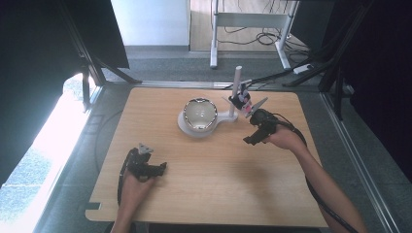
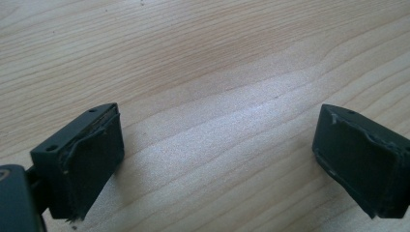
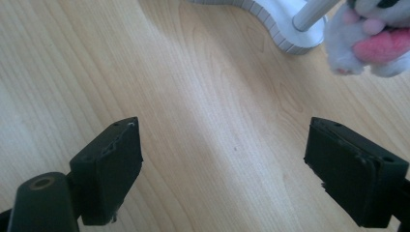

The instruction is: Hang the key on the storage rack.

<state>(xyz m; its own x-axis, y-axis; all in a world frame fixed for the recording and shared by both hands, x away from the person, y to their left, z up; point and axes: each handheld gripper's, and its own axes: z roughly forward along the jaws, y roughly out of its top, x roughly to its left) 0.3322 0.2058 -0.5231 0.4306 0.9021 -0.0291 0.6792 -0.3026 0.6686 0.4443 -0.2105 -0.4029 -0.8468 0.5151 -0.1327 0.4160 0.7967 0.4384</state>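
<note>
Right gripper view: right tongs (image 3: 225, 169) gape wide and empty beside the plush toy (image 3: 372, 31) against the white stand (image 3: 295, 36). Left tongs (image 2: 217, 164) gape empty over the counter (image 2: 203, 63). Risk: a hasty grab could knock the stand's post and topple the stand.

Overhead and close views, shared tabletop (image 1: 209, 165)

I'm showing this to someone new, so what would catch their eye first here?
Probably the shiny dome on its white base, mid-table, with an upright white post beside it. Next, the small plush toy by that post, just ahead of the open right tool. The left tool waits open near the table's front edge.
</note>
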